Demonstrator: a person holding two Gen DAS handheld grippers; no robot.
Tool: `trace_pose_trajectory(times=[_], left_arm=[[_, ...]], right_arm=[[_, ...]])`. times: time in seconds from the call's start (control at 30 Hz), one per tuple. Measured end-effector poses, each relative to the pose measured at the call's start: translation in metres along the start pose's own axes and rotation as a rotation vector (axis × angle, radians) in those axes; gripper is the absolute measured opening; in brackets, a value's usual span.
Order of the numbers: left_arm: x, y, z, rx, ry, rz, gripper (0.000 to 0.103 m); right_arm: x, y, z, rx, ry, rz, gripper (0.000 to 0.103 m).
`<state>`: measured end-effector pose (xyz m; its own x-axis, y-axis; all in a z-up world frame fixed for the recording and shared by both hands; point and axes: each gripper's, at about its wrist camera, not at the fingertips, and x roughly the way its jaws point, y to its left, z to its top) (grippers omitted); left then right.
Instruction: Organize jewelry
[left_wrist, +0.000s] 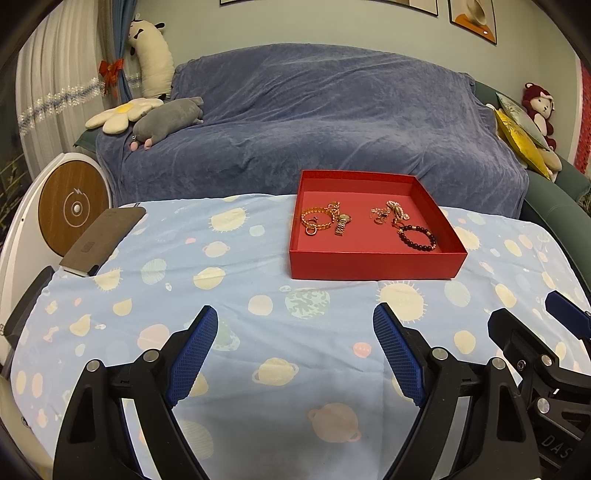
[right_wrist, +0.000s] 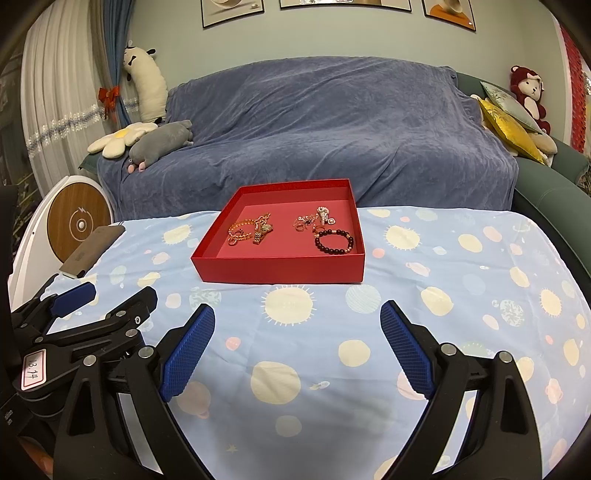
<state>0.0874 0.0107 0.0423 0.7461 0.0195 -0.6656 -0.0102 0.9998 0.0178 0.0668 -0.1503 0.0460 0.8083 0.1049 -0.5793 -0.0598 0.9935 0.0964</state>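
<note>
A red open box (left_wrist: 373, 264) (right_wrist: 280, 267) sits on the light blue planet-print tablecloth. Inside it lie a gold chain bracelet (left_wrist: 317, 218) (right_wrist: 242, 227), a gold watch (left_wrist: 342, 223) (right_wrist: 263, 232), a small tangle of rose-gold pieces (left_wrist: 388, 212) (right_wrist: 314, 219) and a dark bead bracelet (left_wrist: 417, 238) (right_wrist: 333, 242). My left gripper (left_wrist: 295, 321) is open and empty, low over the cloth in front of the box. My right gripper (right_wrist: 297, 317) is open and empty beside it, also short of the box.
A brown phone-like slab (left_wrist: 105, 236) (right_wrist: 92, 251) lies at the table's left edge by a round white and wood device (left_wrist: 70, 208). A sofa under a blue cover (left_wrist: 314, 122) with plush toys stands behind the table.
</note>
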Motion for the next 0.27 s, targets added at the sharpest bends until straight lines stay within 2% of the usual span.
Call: trace_pose_trajectory(times=[0.27], left_arm=[[0.0003, 0.001, 0.0021, -0.016, 0.008, -0.006, 0.083]], right_arm=[[-0.0024, -0.0004, 0.0011, 0.013, -0.015, -0.015, 0.093]])
